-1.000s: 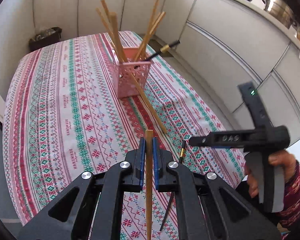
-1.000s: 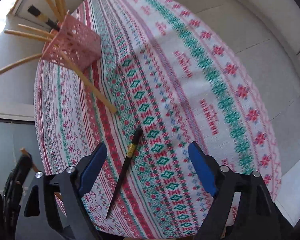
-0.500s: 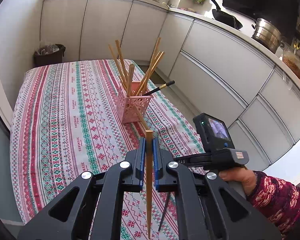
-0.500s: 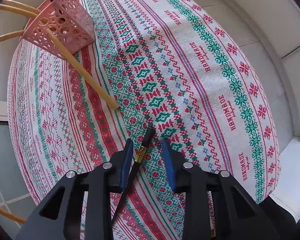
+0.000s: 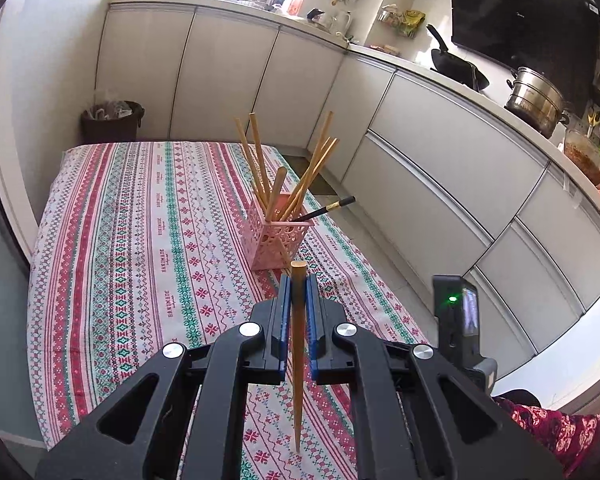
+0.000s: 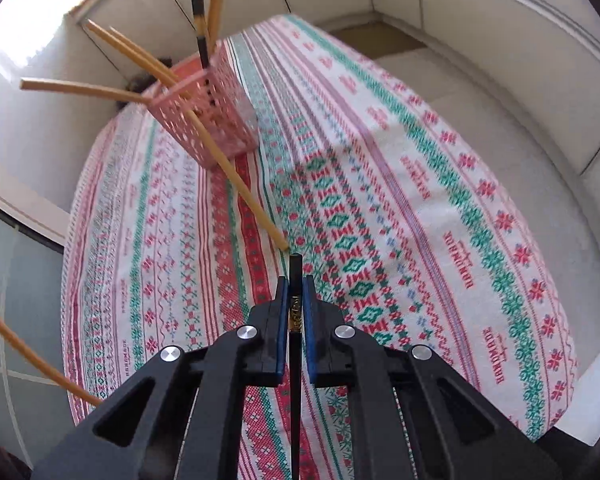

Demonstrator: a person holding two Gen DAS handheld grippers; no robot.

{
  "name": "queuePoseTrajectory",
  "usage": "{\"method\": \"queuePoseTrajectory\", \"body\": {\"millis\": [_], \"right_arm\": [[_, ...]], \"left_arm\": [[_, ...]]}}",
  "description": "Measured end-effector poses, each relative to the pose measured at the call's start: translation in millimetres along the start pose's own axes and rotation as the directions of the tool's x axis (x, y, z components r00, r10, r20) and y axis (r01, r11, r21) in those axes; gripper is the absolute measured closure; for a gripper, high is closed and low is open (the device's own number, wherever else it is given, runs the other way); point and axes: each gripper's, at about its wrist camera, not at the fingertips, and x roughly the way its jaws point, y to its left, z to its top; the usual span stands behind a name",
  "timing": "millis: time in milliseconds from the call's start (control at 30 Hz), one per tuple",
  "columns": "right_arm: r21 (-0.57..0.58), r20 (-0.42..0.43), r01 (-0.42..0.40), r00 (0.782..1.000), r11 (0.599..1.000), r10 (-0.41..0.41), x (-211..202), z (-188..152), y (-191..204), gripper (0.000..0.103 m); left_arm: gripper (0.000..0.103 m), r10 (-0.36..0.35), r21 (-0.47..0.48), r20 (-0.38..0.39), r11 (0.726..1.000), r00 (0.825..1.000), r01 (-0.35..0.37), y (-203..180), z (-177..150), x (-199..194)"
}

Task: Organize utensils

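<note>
My left gripper [image 5: 298, 292] is shut on a wooden chopstick [image 5: 297, 360], held upright above the table. A pink lattice holder [image 5: 274, 242] stands ahead of it with several wooden chopsticks and one black chopstick [image 5: 324, 211] in it. My right gripper [image 6: 296, 292] is shut on a black chopstick [image 6: 295, 360] with a gold band, just above the cloth. The holder [image 6: 212, 120] shows at upper left in the right wrist view. One wooden chopstick [image 6: 240, 188] leans against the holder's outside, its tip on the cloth just ahead of my right gripper.
The table carries a red, green and white patterned cloth [image 5: 140, 240]. White cabinets [image 5: 440, 152] run along the right and back. A dark bin [image 5: 110, 122] stands past the table's far end. The right hand-held unit [image 5: 458, 328] shows at lower right in the left wrist view.
My right gripper moved down to the black chopstick on the cloth and shut on it. My left gripper rose and drew back with its wooden chopstick.
</note>
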Motion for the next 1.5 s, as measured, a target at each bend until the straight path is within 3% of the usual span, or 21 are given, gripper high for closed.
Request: {"method": "queuePoseTrajectory", "body": {"millis": [133, 400, 567, 767, 1000, 1100, 1300, 1400, 1500], "right_arm": [[-0.041, 0.165, -0.020, 0.986, 0.999, 0.027, -43.1, 3.6, -7.7, 0.096], [-0.056, 0.425, -0.040, 0.903, 0.998, 0.060, -120.2, 12.2, -17.4, 0.096], [-0.029, 0.500, -0.083, 0.862, 0.996, 0.087, -151.1, 13.5, -30.7, 0.096], [-0.001, 0.528, -0.127, 0.842, 0.992, 0.108, -165.7, 25.8, -46.4, 0.096], [0.005, 0.584, -0.196, 0.797, 0.981, 0.156, -180.2, 55.5, -56.2, 0.096], [-0.002, 0.615, -0.229, 0.767, 0.973, 0.182, -185.9, 71.6, -58.2, 0.096], [-0.006, 0.656, -0.271, 0.725, 0.962, 0.208, -188.9, 105.2, -62.3, 0.096], [0.009, 0.660, -0.287, 0.721, 0.958, 0.210, -184.2, 119.1, -67.6, 0.095], [0.023, 0.651, -0.293, 0.730, 0.956, 0.208, -176.1, 125.0, -73.7, 0.095]], "left_arm": [[0.097, -0.007, 0.000, 0.020, 1.000, 1.000, 0.007, -5.1, 0.6, -0.9], [0.097, -0.034, 0.014, 0.071, 0.999, 0.997, 0.033, -20.4, 3.5, -3.7], [0.097, -0.047, 0.022, 0.124, 0.999, 0.991, 0.045, -30.2, 6.6, -9.7], [0.096, -0.040, 0.029, 0.149, 0.999, 0.988, 0.036, -42.9, 12.6, -8.2], [0.097, -0.010, 0.039, 0.234, 0.999, 0.972, 0.001, -57.8, 50.9, -19.4], [0.097, 0.007, 0.060, 0.290, 0.998, 0.957, -0.026, -69.2, 78.8, -24.9], [0.097, 0.091, 0.060, 0.417, 0.990, 0.904, -0.127, -85.5, 126.3, -21.9], [0.096, 0.126, 0.053, 0.453, 0.984, 0.883, -0.168, -88.9, 141.9, -8.8], [0.096, 0.160, 0.043, 0.459, 0.979, 0.874, -0.201, -87.8, 152.7, 11.7]]}}
